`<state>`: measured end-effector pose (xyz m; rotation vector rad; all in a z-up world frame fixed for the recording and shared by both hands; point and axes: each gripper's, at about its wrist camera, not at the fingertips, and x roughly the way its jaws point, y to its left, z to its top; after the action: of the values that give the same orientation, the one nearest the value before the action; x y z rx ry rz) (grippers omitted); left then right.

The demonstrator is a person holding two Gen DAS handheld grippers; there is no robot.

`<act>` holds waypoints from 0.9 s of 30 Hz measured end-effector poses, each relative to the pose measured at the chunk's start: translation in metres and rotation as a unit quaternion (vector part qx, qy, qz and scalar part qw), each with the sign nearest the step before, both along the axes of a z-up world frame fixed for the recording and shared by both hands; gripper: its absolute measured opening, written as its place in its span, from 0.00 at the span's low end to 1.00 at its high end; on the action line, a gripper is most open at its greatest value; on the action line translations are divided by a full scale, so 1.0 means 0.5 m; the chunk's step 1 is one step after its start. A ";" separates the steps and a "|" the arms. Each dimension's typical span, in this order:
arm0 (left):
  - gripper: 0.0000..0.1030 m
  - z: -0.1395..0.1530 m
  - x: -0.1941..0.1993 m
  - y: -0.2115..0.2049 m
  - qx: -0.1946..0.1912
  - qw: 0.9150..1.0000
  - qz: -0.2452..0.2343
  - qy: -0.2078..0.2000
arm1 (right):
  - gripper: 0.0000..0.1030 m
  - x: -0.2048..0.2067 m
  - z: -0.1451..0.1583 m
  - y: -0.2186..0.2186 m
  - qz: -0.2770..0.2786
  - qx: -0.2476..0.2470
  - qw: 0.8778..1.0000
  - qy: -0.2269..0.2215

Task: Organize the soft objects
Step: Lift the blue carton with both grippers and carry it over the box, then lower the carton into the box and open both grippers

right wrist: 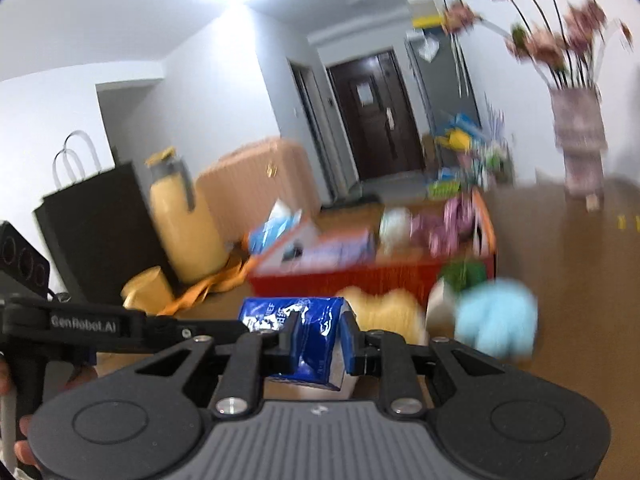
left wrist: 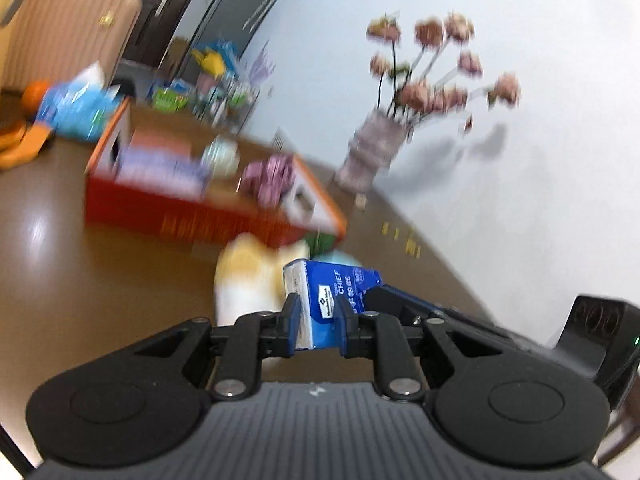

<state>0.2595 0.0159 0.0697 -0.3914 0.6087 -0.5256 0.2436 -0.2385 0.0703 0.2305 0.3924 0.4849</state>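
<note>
Between your left gripper's (left wrist: 318,322) fingers sits a blue tissue pack (left wrist: 334,302); the jaws are clamped on its near end, and your right gripper (left wrist: 404,304) reaches in from the right and grips the same pack at its far right side. Just beyond the pack lies a yellow-and-white plush (left wrist: 248,280), blurred, on the brown table (left wrist: 60,260). Farther off stands a red box (left wrist: 192,216), open at the top, holding a purple-printed pack (left wrist: 160,164), a pale round item (left wrist: 222,156) and a pink-purple bundle (left wrist: 270,178). At far right a vase (left wrist: 370,152) of pink flowers stands against the white wall. At far left are a blue packet (left wrist: 76,108) and a pink suitcase (left wrist: 68,28).

Seen from the right wrist, your right gripper (right wrist: 318,338) is likewise clamped on the pack (right wrist: 304,336), which crumples between its blue pads. Your left gripper (right wrist: 172,326) enters from the left and meets the pack's left end. Behind the pack lies the plush (right wrist: 384,308); to its right, a light-blue fluffy item (right wrist: 498,320) with a green thing (right wrist: 466,274) behind it. The box (right wrist: 372,276) lies beyond them. At far left stand a black bag (right wrist: 96,224) and a yellow flask (right wrist: 182,220); the suitcase (right wrist: 256,184) is behind them, the vase (right wrist: 580,136) at far right.
</note>
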 end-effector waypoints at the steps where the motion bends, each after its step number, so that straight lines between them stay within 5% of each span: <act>1: 0.18 0.012 0.032 -0.003 0.002 1.000 0.001 -0.005 | 0.19 0.036 0.018 0.002 -0.004 -0.003 1.000 -0.005; 7: 0.18 0.027 0.285 -0.017 0.029 0.999 0.017 0.041 | 0.19 0.277 0.044 0.009 -0.021 0.004 0.999 0.043; 14: 0.17 -0.052 0.448 -0.036 0.075 0.991 0.034 0.107 | 0.19 0.488 -0.021 0.031 -0.021 -0.017 0.991 0.132; 18: 0.19 -0.097 0.467 -0.042 0.116 0.983 0.028 0.140 | 0.20 0.532 -0.060 0.056 -0.012 -0.039 0.984 0.175; 21: 0.20 -0.097 0.450 -0.040 0.137 0.983 0.025 0.123 | 0.25 0.522 -0.070 0.081 0.002 -0.056 0.983 0.177; 27: 0.44 -0.026 0.405 -0.023 0.156 0.984 0.048 0.070 | 0.29 0.486 -0.030 0.080 0.006 -0.063 0.986 0.157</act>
<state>0.4622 0.0044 0.0566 -0.1596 0.7908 -0.3048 0.4868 -0.1986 0.0553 0.1820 0.7310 0.4334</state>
